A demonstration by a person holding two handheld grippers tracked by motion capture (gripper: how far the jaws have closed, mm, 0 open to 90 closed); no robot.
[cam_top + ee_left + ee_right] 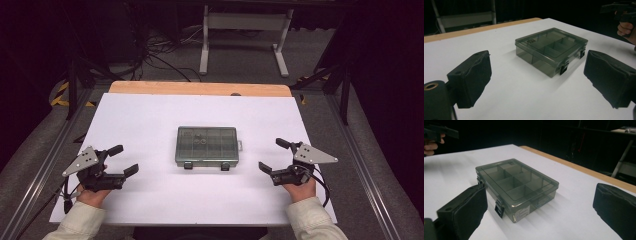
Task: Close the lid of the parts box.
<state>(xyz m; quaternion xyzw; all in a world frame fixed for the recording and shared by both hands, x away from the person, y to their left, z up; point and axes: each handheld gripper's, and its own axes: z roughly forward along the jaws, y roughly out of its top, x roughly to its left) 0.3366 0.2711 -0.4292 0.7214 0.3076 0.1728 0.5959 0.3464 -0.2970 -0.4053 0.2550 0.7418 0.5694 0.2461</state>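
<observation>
The closed compartment box [207,146] is flanked evenly by the spread, empty left gripper [123,160] and right gripper [274,156]; its long axis runs between them; seemingly neither is nearer.

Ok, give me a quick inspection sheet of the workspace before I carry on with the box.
Surface: white board lying on a wooden table.
Job's things: smoky clear compartment box mid-board, lid down, two dark latches on the person's side; a few small parts show in its far compartments.
Clutter: nothing seen on the board.
Grippers: left gripper and right gripper each rest off to one side of the box, jaws wide, nothing between them, apart from the box.
Cables: one trails from each gripper; loose black cables lie on the floor beyond the table.
Surroundings: dark room, grey floor, white frame legs behind, metal rails either side.
</observation>
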